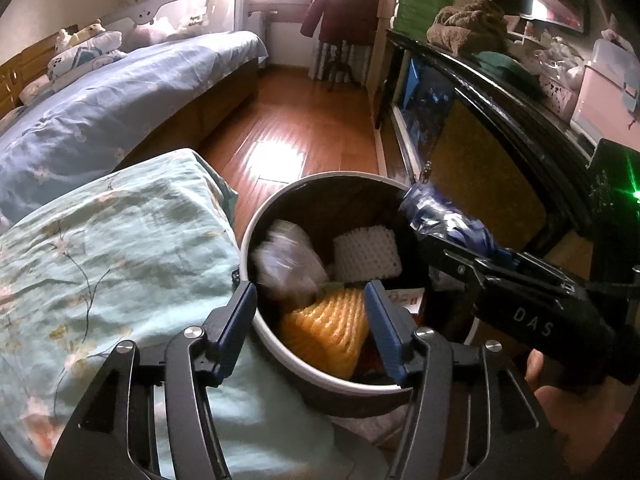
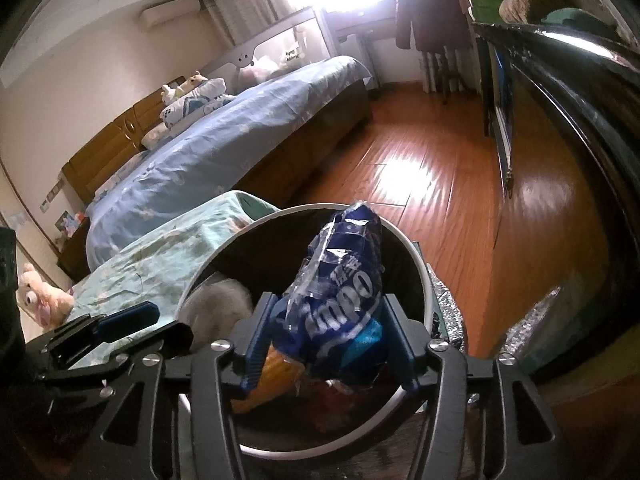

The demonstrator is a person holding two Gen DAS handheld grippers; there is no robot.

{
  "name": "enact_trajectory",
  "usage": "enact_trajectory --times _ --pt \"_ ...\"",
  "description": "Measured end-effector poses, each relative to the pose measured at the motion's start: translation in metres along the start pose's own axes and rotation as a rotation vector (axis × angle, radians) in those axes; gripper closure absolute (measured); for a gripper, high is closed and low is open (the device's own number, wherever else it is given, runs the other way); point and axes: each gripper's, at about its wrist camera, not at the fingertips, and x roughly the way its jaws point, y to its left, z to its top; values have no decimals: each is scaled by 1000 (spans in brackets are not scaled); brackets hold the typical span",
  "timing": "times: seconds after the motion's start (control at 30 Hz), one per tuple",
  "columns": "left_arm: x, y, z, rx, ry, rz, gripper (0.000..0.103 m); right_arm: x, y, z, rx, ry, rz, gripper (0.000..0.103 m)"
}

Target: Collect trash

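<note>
A round trash bin with a white rim (image 1: 256,224) (image 2: 416,256) stands on the wooden floor beside a bed corner. It holds a yellow foam net (image 1: 328,332), a white foam net (image 1: 368,252) and a blurred pale wrapper (image 1: 288,260). My left gripper (image 1: 310,300) is open and empty just above the bin's near side. My right gripper (image 2: 328,316) is shut on a crumpled blue snack bag (image 2: 344,292) and holds it over the bin's opening; the bag also shows in the left wrist view (image 1: 444,216) at the bin's right rim.
A light green floral quilt (image 1: 100,264) covers the bed corner left of the bin. A blue bed (image 1: 120,96) lies beyond. A dark cabinet (image 1: 500,128) with clutter on top runs along the right. Wooden floor (image 1: 304,120) stretches ahead. Silver foil (image 2: 448,312) lies right of the bin.
</note>
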Motion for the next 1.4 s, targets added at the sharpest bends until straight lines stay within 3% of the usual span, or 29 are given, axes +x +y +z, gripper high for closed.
enact_trajectory --times 0.3,0.63,0.9,1.2,1.3,1.4 --pt "-25 21 -18 -70 -26 8 43 -13 10 -3 -2 -23 24 34" --pt "-82 53 -65 -170 -100 38 43 -39 41 -26 -15 -55 79 32" --pt "-126 78 -106 -247 -159 88 38 -81 85 -53 -85 -155 101 13" --pt "-185 92 -133 -264 -292 188 21 -121 129 -64 -208 -253 107 4" --pt "-203 94 -143 -263 -360 264 1 -140 141 -67 -238 -315 115 0" --pt "-213 98 -152 -268 -409 327 0 -147 150 -73 -270 -364 111 0"
